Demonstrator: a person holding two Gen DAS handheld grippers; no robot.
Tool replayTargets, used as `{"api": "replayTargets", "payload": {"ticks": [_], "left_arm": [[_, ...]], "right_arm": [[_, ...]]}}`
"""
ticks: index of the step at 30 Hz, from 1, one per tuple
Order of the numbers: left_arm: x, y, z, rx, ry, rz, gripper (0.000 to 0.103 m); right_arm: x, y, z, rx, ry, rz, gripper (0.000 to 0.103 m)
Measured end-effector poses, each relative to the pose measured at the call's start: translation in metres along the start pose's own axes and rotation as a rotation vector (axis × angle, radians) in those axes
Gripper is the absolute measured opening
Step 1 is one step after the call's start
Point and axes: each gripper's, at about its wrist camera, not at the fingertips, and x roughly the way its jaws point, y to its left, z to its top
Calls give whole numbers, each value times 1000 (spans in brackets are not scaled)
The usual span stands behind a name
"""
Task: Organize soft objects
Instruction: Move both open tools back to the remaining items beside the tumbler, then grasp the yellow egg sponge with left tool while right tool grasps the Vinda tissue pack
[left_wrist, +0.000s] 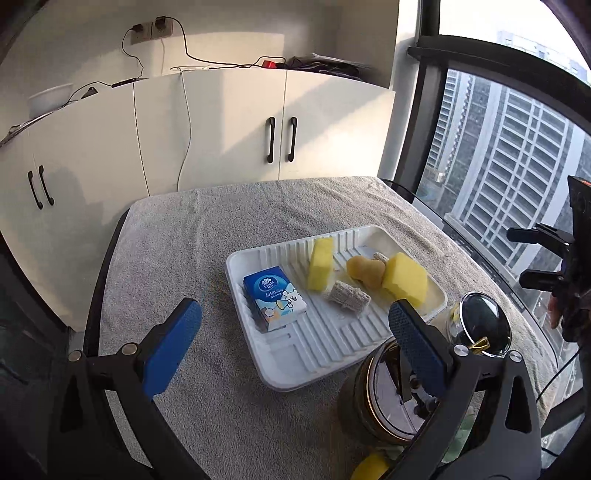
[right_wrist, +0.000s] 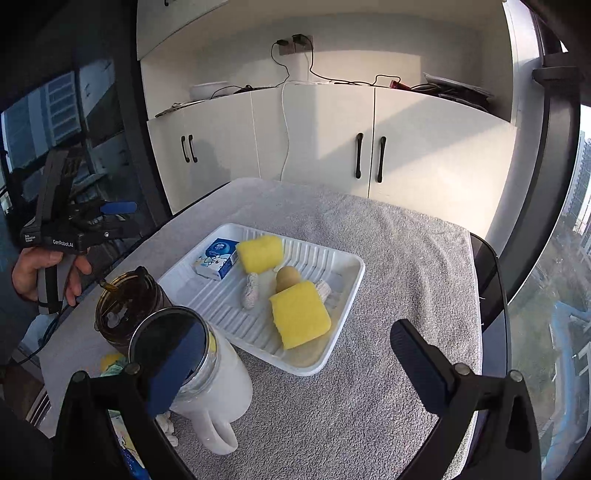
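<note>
— Grey terry towel (left_wrist: 229, 236) covers the whole table, and a white ribbed foam tray (left_wrist: 325, 343) lies on it. What's hard to read?

— Plenty. A yellow thing (left_wrist: 371, 467) at the bottom edge of the left wrist view is cut off by the gripper frame; I cannot tell what it is. The dark glass jar (right_wrist: 127, 308) and the white jug (right_wrist: 218, 387) with its black round lid are partly hidden behind blue finger pads.

— And in the tray?

— Two yellow sponges, one (right_wrist: 300, 319) blocky and porous near the right-hand rim, another (right_wrist: 259, 254) beside the blue tissue pack (right_wrist: 218, 258). Between them sit a rounded tan sponge (right_wrist: 287, 277) and two woven beige scrub pads (right_wrist: 251, 291), the farther one mostly hidden behind the near sponge.

— The grippers?

— The left gripper (left_wrist: 295, 345) hangs over the tray's near edge, fingers wide apart, gripping nothing. The right gripper (right_wrist: 299, 365) hovers over the tray's near corner, fingers likewise spread and empty — its left pad overlaps the jug's lid in view, though I cannot tell whether they touch.
</note>
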Motion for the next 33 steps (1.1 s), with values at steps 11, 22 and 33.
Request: {"api": "replayTargets", "payload": {"ticks": [11, 22, 33], "left_arm": [[-57, -35, -93, -18, 5, -23, 103], [-60, -70, -156, -58, 39, -63, 103], [-36, -69, -156, -112, 65, 5, 103]], "right_arm": [[-28, 80, -82, 31, 20, 45, 103], [-15, 142, -146, 143, 68, 18, 103], [20, 153, -158, 192, 108, -114, 102]]}}
